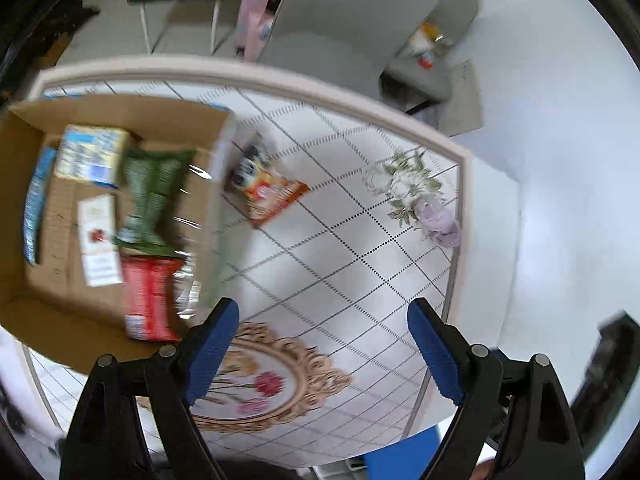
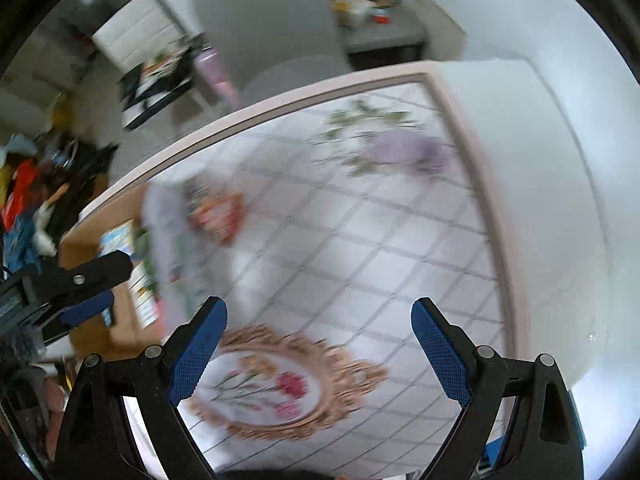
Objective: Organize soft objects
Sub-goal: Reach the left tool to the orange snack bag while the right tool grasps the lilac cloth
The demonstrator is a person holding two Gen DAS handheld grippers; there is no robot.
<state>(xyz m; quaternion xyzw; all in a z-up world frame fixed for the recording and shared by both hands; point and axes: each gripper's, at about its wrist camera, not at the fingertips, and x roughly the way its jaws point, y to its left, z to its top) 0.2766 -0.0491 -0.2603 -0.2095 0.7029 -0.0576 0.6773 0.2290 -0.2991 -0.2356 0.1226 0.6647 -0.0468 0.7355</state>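
Our left tongs hang released, blue pads wide apart, nothing between them, over the table with its grid-and-flower cloth. Our right tongs likewise gape empty above the same cloth, just over the gold oval flower print.

Outward in the left view: a cardboard box fills the left of the frame, open at the top. In it we count a green packet in the middle, a red packet below it near the box's lower wall, a blue-and-yellow packet at upper left, a thin blue packet against the left wall, and a white card with a red mark lying flat on the bottom. A clear plastic flap covers the box's right side.

Just right of the box, on the cloth, lies an orange snack packet, outside the box and well apart from both tongs.

The right view is badly blurred: packet and box show only as smears at middle left. It alone shows the left tongs from the side at the left edge, and a cluttered heap beyond the table. A grey chair stands past the table's far edge.
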